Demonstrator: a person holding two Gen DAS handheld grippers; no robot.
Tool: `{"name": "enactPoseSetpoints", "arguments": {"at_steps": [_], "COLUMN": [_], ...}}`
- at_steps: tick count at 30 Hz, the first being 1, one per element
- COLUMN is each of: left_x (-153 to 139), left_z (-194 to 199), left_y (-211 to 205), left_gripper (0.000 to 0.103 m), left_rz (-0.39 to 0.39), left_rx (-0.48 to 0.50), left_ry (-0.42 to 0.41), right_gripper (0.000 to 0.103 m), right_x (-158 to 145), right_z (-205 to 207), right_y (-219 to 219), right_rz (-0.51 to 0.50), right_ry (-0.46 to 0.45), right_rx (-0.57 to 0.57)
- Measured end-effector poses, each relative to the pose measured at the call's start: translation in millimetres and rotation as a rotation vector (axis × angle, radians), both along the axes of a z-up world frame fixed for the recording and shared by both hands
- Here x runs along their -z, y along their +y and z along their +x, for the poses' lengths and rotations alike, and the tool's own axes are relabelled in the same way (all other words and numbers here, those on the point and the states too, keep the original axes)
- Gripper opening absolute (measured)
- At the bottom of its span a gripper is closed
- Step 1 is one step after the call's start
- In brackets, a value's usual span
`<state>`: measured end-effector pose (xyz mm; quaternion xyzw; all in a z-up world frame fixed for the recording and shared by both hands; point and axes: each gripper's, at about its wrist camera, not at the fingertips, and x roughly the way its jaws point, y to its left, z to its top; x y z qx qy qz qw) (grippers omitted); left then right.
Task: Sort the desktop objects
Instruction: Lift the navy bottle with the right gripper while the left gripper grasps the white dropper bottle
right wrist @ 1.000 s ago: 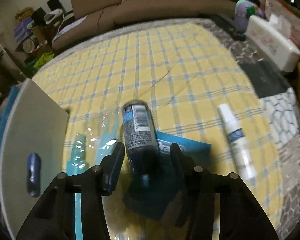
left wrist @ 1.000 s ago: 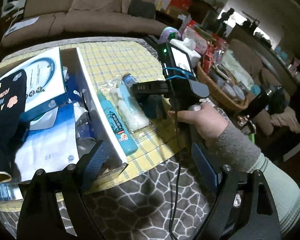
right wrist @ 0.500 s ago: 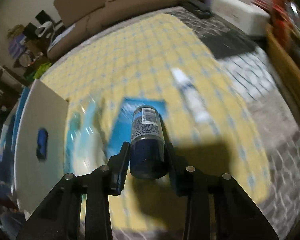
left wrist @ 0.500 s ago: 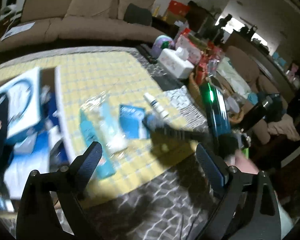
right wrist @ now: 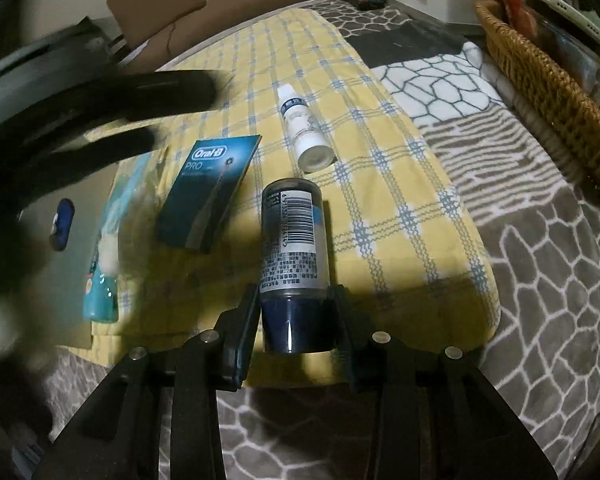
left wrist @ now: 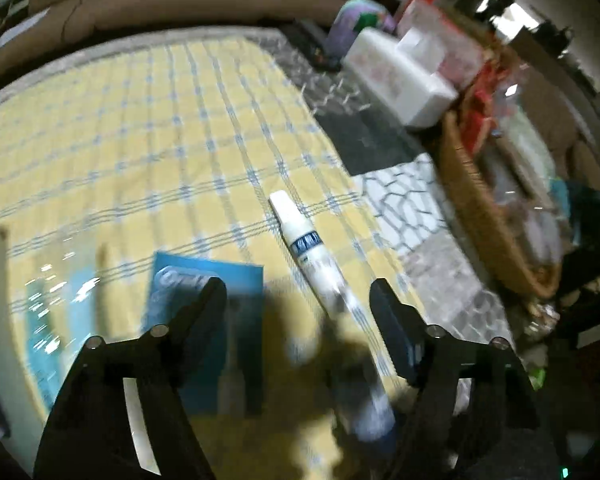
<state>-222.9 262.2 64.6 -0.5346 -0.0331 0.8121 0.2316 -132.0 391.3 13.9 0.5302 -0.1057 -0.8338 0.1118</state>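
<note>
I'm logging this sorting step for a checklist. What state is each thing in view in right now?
Dark blue bottle: clamped at its cap end in the right hand-held gripper.
White tube: lying on the yellow cloth, between the left hand-held gripper fingers, jaws closing, untouched.
Oral-B booklet: lying flat.
Teal toothpaste pack: lying flat.
Wicker basket: full.

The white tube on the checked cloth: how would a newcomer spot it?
Find the yellow checked cloth covering the table. The white tube lies right of the blue Oral-B box. It is the only white item there, slim, with a narrow blue band.
</note>
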Motion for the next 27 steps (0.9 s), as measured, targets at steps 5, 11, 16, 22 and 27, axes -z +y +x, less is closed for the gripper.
{"name": "enactPoseSetpoints", "arguments": {"at_steps": [5,11,16,22,27], "left_x": [33,36,32,17,-29], "left_z": [-11,-4,0,15,39], "left_y": [34,44,30,7,-43], "left_gripper": [0.057,0.021,0.021,0.021,0.021], "left_rz": [-0.095,-0.169,-0.174,-0.137,0.014], "left_rx": [0.039,0.094,0.122,0.124,0.103], "left_ry": [0.016,0.108,0.095,0.069,0.074], "right_gripper": [0.036,0.036,0.036,0.035,0.035], "right_x": [1,2,3,0,-13], "right_z": [-1,-10,-19,-14,-5], "right_y": [8,7,9,16,28], "right_rz": [-0.017,0.020,-0.002,-0.057,-0.159], "right_ry": [0.012,0.041,0.055,0.031,0.032], "right_rx": [-0.022,-0.044,-0.032,0.008,0.060]}}
